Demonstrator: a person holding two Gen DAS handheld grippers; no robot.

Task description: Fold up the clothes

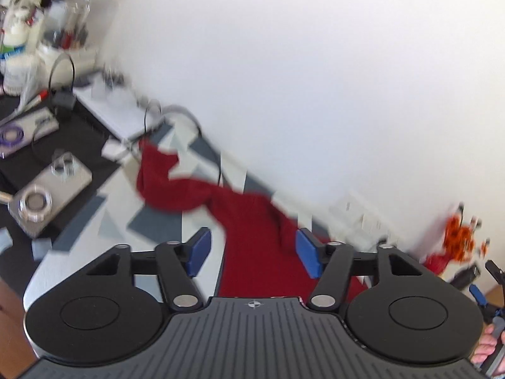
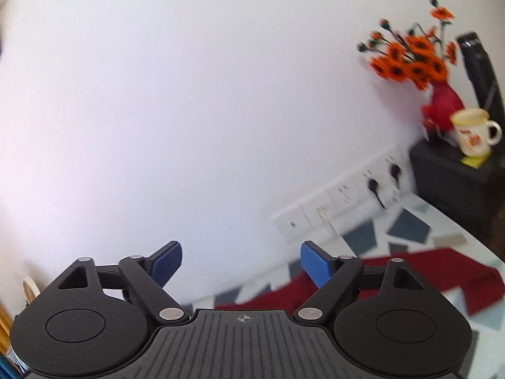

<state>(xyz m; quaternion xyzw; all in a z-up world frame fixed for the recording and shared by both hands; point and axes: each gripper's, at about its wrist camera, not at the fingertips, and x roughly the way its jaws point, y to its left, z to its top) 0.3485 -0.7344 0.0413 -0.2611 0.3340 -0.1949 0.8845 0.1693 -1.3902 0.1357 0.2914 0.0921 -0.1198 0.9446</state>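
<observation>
A dark red garment [image 1: 252,221] lies spread on the table's grey-and-white patterned cloth [image 1: 157,221], one sleeve reaching to the far left. My left gripper [image 1: 254,254] is open and empty, held above the garment's near part. In the right wrist view the same red garment [image 2: 426,271] lies low at the right. My right gripper [image 2: 241,267] is open and empty, raised and aimed at the white wall. The right gripper also shows at the far right edge of the left wrist view [image 1: 483,297].
At the left stand silver devices [image 1: 47,195], cables, jars and bottles [image 1: 38,31] on a black mat. A white socket strip [image 2: 341,202] runs along the wall. A red vase with orange flowers [image 2: 442,101] and a white mug [image 2: 473,135] stand on a black box at the right.
</observation>
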